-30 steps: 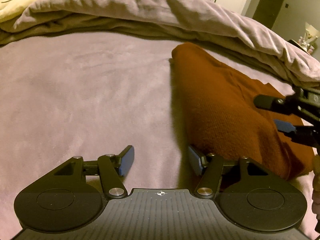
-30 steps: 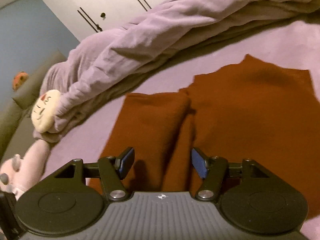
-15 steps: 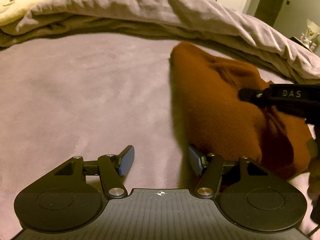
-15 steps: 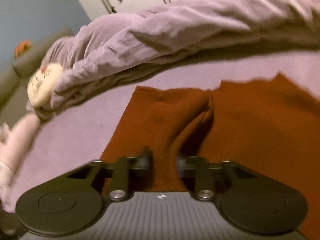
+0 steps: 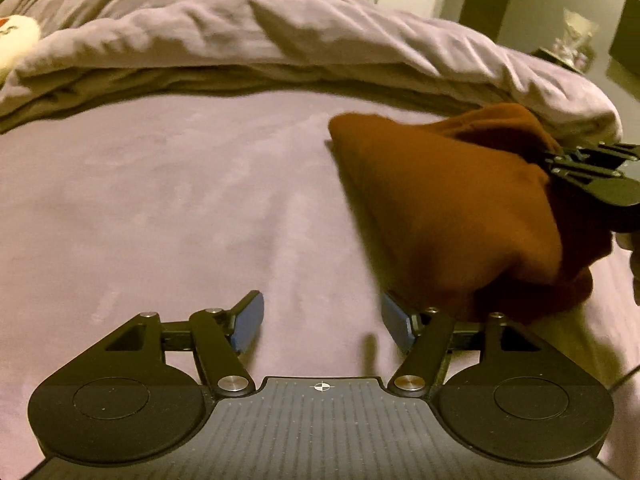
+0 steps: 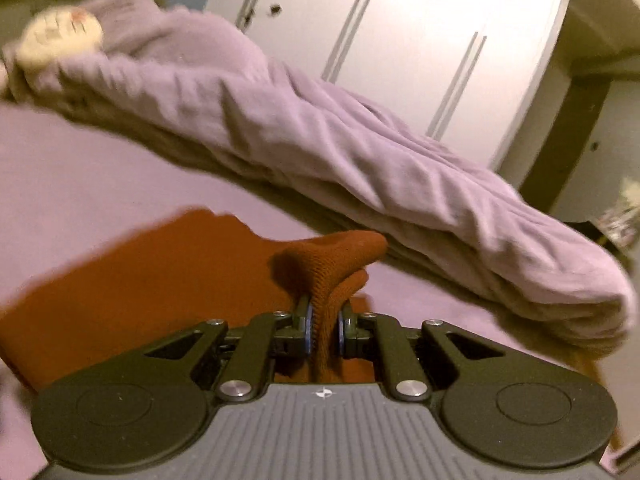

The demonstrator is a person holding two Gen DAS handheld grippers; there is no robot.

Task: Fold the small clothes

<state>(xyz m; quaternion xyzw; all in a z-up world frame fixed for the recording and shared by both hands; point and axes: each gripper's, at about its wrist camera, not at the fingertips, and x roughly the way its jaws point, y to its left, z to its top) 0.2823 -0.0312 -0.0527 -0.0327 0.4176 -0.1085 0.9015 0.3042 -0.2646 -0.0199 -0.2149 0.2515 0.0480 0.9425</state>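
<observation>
A rust-brown knitted garment (image 5: 452,208) lies on the lilac bedsheet (image 5: 180,200), bunched up and raised at its right side. My right gripper (image 6: 322,326) is shut on a pinched fold of the garment (image 6: 328,264) and holds it above the bed; it also shows in the left wrist view (image 5: 592,172) at the garment's right edge. My left gripper (image 5: 320,320) is open and empty, low over the sheet, with its right finger (image 5: 396,324) beside the garment's near corner.
A rumpled lilac duvet (image 5: 280,40) runs along the far side of the bed (image 6: 360,152). A cream plush toy (image 6: 60,38) lies at its left end. White wardrobe doors (image 6: 400,40) stand behind. A nightstand with small items (image 5: 572,44) is at the far right.
My right gripper closed on a fold of the brown garment and lifted it, swinging to the right. The garment has bunched upward. My left gripper stayed open, hardly moving.
</observation>
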